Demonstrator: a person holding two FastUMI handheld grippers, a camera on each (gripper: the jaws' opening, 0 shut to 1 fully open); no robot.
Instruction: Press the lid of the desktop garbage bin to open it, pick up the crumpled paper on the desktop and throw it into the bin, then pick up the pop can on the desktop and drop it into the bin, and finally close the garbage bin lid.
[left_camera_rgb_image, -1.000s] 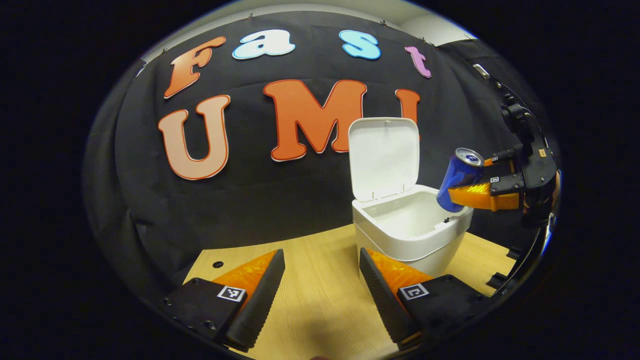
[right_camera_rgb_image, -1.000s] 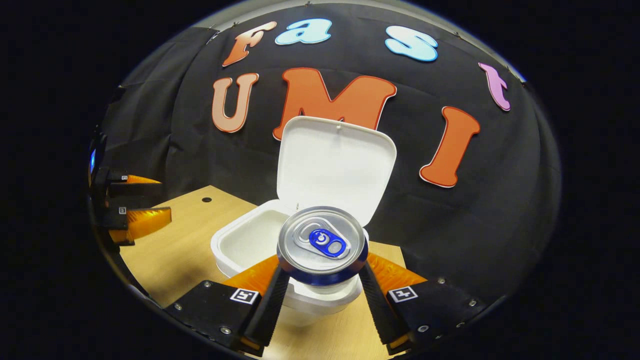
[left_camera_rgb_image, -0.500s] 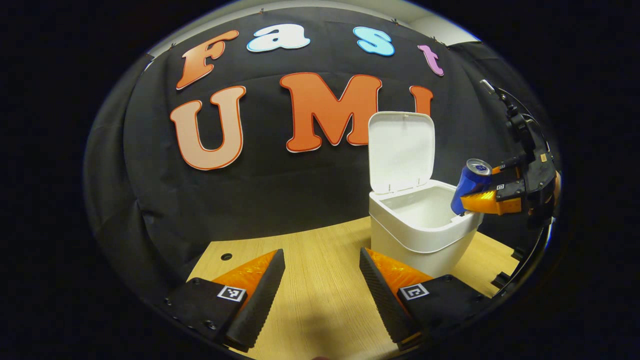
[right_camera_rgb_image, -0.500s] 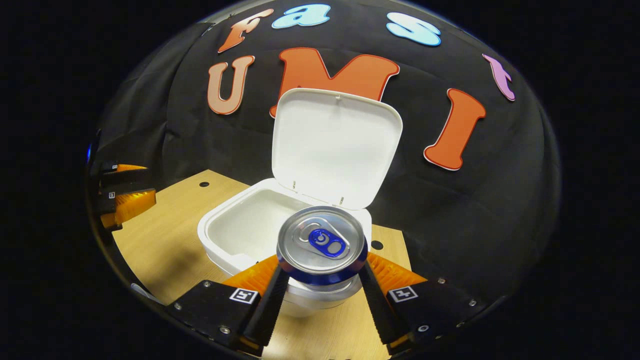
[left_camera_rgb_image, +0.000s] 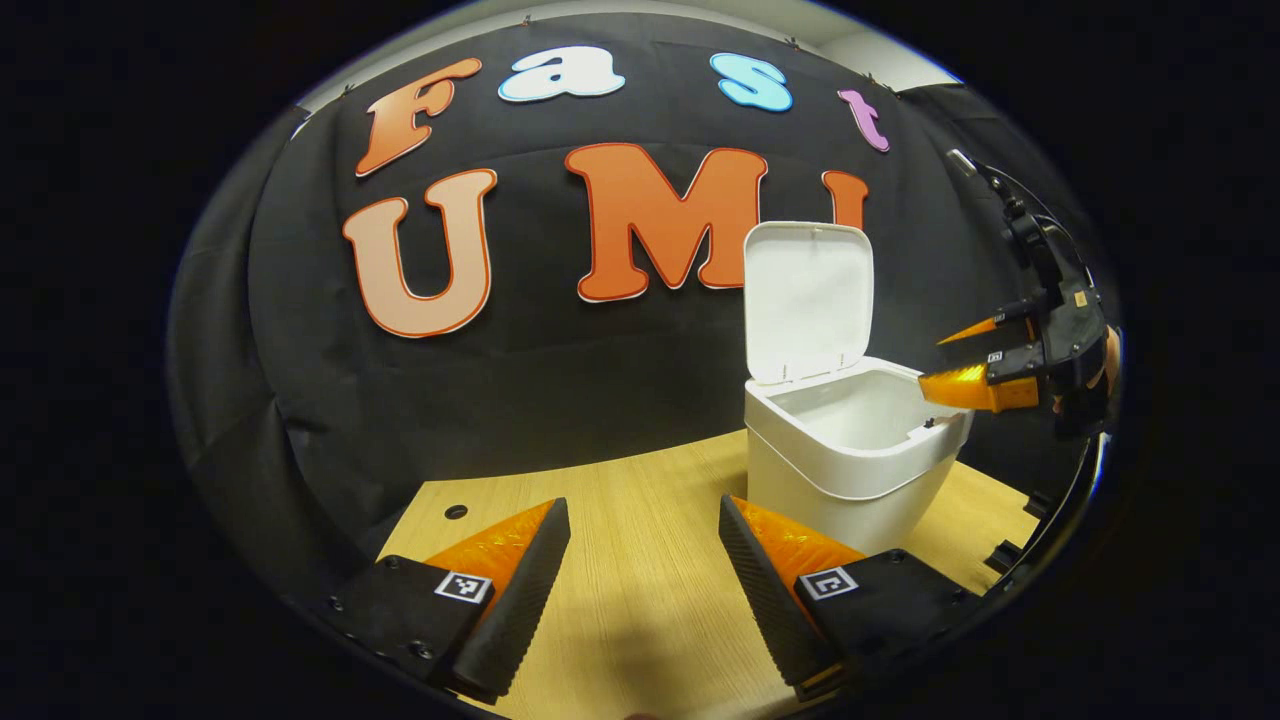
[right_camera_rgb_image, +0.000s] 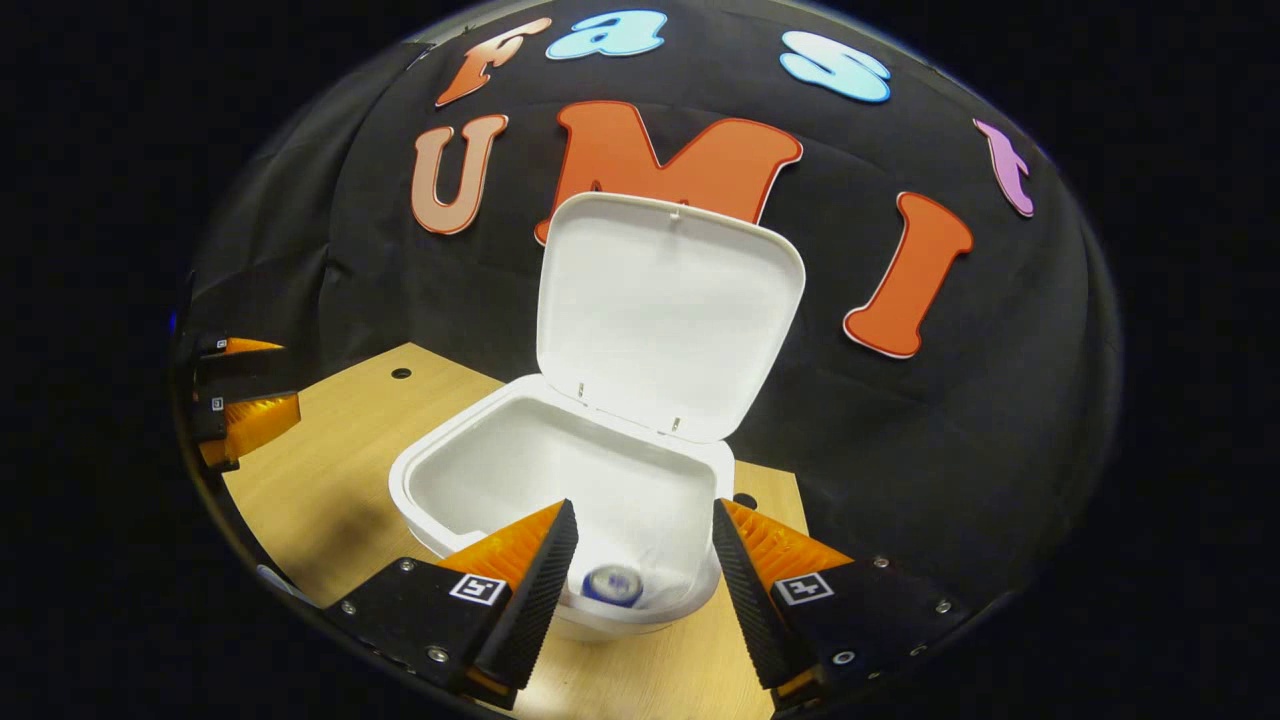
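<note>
Right gripper view: my right gripper (right_camera_rgb_image: 640, 560) hangs over the bin (right_camera_rgb_image: 440, 480), fingers wide, empty; can (right_camera_rgb_image: 612, 584) inside; upright lid (right_camera_rgb_image: 668, 315) rises just beyond; left gripper (left_camera_rgb_image: 645, 560) also wide, empty, farther off.

One garbage bin (right_camera_rgb_image: 470, 500), one pop can (right_camera_rgb_image: 612, 585), two hand-held grippers (left_camera_rgb_image: 645, 520) (right_camera_rgb_image: 640, 520).

The right gripper (right_camera_rgb_image: 640, 570) hangs with fingers spread and empty, the left gripper (left_camera_rgb_image: 645, 570) likewise parted, holding nothing.
</note>
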